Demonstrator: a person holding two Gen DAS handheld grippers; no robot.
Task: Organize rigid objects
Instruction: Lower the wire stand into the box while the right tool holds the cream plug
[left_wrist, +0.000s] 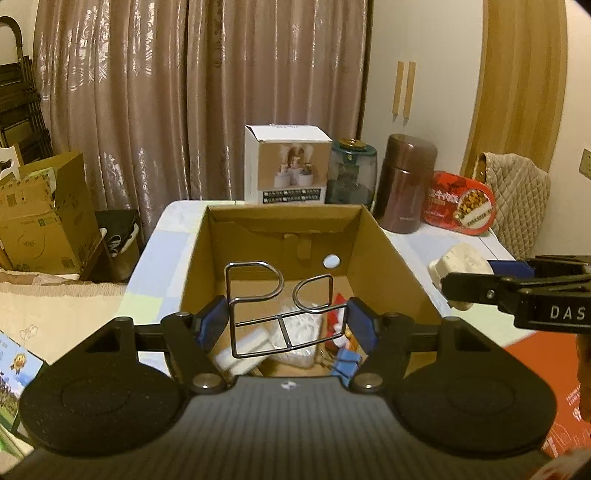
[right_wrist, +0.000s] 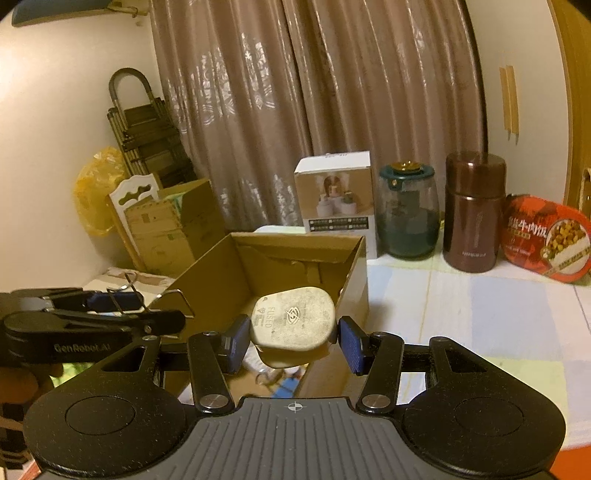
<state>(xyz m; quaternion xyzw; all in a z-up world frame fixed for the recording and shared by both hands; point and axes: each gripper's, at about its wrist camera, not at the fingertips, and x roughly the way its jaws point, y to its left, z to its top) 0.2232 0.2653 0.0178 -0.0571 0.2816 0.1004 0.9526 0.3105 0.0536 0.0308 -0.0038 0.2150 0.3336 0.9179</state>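
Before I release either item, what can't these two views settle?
- Left wrist view: the items in the cardboard box are blurred and crossed by the wire rack in the left tool.
- Right wrist view: the plug in the right tool hides the box floor; its underside faces away.
- Left wrist view: the right tool's grip is cut off at the frame's right edge.

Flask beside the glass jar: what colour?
Glossy dark brown flask, clearest in the right wrist view.
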